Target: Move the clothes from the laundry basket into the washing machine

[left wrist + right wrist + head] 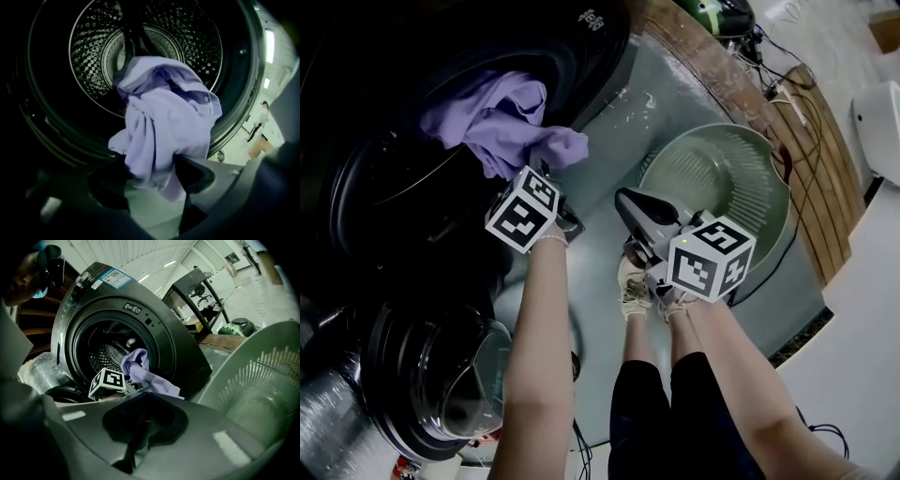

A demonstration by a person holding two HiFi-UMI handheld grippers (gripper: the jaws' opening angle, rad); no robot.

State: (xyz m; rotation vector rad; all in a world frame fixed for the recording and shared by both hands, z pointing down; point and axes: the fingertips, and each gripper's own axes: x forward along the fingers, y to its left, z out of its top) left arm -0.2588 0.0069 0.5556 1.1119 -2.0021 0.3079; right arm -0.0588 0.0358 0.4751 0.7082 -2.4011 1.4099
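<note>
A lavender garment (pixel 502 122) hangs half in the dark washing machine's round opening (pixel 412 178). My left gripper (pixel 551 175) is shut on the garment's lower end, just outside the door rim. In the left gripper view the cloth (pixel 164 126) bunches between the jaws of the left gripper (pixel 152 176), with the perforated drum (pixel 93 51) behind it. My right gripper (pixel 628 200) hovers shut beside the pale green laundry basket (pixel 727 178), whose inside looks bare. In the right gripper view the right gripper (pixel 138 432) holds nothing.
The washer's glass door (pixel 441 375) stands swung open at the lower left. The person's shoes (pixel 642 286) rest on the floor between machine and basket. A wooden ledge with cables (pixel 806 131) runs along the right, behind the basket.
</note>
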